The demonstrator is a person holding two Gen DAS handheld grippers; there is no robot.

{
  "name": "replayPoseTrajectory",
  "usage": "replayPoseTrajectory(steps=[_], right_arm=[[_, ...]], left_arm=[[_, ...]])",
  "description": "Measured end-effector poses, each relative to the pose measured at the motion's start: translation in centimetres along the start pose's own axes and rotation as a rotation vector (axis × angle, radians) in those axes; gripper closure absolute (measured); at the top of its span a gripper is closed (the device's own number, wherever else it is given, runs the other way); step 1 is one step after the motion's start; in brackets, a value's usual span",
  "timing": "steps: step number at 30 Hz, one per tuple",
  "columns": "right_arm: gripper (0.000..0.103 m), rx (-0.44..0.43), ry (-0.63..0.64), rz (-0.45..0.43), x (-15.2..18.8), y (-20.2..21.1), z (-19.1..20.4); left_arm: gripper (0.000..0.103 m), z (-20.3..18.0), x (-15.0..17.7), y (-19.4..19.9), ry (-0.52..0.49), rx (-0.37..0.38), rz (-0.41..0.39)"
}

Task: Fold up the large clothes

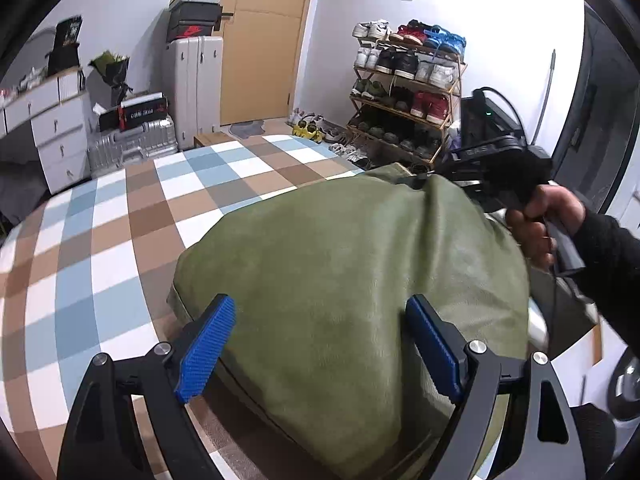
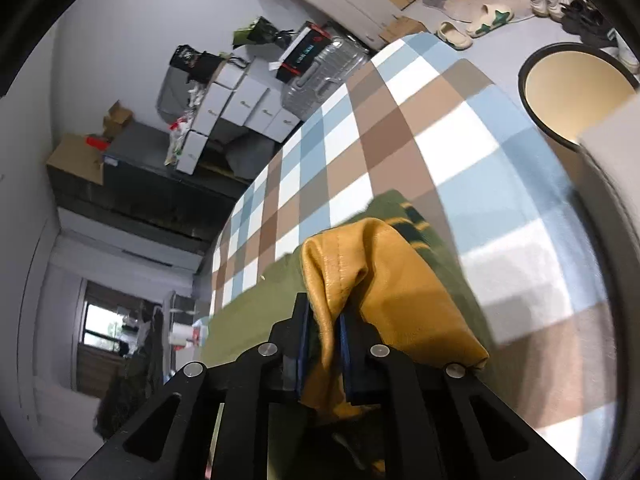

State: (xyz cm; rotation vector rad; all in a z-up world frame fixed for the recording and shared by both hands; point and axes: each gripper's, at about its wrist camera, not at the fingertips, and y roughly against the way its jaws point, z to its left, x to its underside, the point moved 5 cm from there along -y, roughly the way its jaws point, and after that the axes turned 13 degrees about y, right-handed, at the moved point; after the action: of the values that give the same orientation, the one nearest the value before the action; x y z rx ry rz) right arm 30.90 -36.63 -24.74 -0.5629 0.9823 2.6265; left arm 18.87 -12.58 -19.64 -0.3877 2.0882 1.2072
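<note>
A large olive-green jacket (image 1: 340, 260) lies bunched on a bed with a blue, brown and white checked cover (image 1: 140, 220). My left gripper (image 1: 320, 344) hovers over its near end, blue pads (image 1: 208, 344) wide apart and open, the cloth below them. In the left wrist view a hand holds my right gripper (image 1: 420, 179) at the jacket's far right edge. In the right wrist view, my right gripper (image 2: 324, 344) is shut on a fold of the jacket's yellow leather sleeve (image 2: 380, 280), which drapes over the green cloth (image 2: 260, 300).
A shoe rack (image 1: 408, 88) full of shoes stands past the bed's far corner, beside a wooden door (image 1: 264, 40). Suitcases (image 1: 196, 84) and white drawers (image 1: 60, 132) line the left wall. A round dark-rimmed tray (image 2: 572, 88) sits by the bed; slippers (image 2: 472, 24) lie on the floor.
</note>
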Motion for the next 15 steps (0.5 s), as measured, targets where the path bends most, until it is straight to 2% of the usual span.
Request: replayPoseTrajectory(steps=[2,3,5,7,8,9,11,13,15], right_arm=[[0.087,-0.004,0.011,-0.015,0.5,0.6,0.1],[0.081,0.018,0.039,-0.028,0.6,1.3,0.7],[0.071,0.117,0.125,-0.036,0.7,3.2,2.9],[0.068,0.208,0.250,-0.058,1.0,5.1,5.9],[0.057,0.232,0.327,-0.055,1.5,5.9,7.8],[0.040,0.239,0.384,-0.046,2.2,6.4,9.3],[0.027,0.276,0.464,-0.036,3.9,7.0,11.0],[0.026,0.322,0.537,-0.007,6.0,6.6,11.4],[0.027,0.399,0.542,0.042,7.3,5.2,9.9]], left_arm=[[0.019,-0.3,0.2,-0.4,-0.001,-0.017,0.005],[0.019,0.0,0.2,-0.5,0.002,-0.022,0.003],[0.019,0.2,0.1,-0.5,0.014,-0.035,0.002],[0.019,0.4,0.0,-0.5,0.032,-0.032,0.007],[0.019,0.5,-0.1,-0.5,0.039,-0.027,0.008],[0.019,0.5,-0.1,-0.5,0.038,-0.030,0.008],[0.019,0.5,-0.1,-0.5,0.043,-0.033,0.006],[0.018,0.3,-0.1,-0.6,0.049,-0.040,0.003],[0.018,0.3,-0.2,-0.6,0.053,-0.047,0.001]])
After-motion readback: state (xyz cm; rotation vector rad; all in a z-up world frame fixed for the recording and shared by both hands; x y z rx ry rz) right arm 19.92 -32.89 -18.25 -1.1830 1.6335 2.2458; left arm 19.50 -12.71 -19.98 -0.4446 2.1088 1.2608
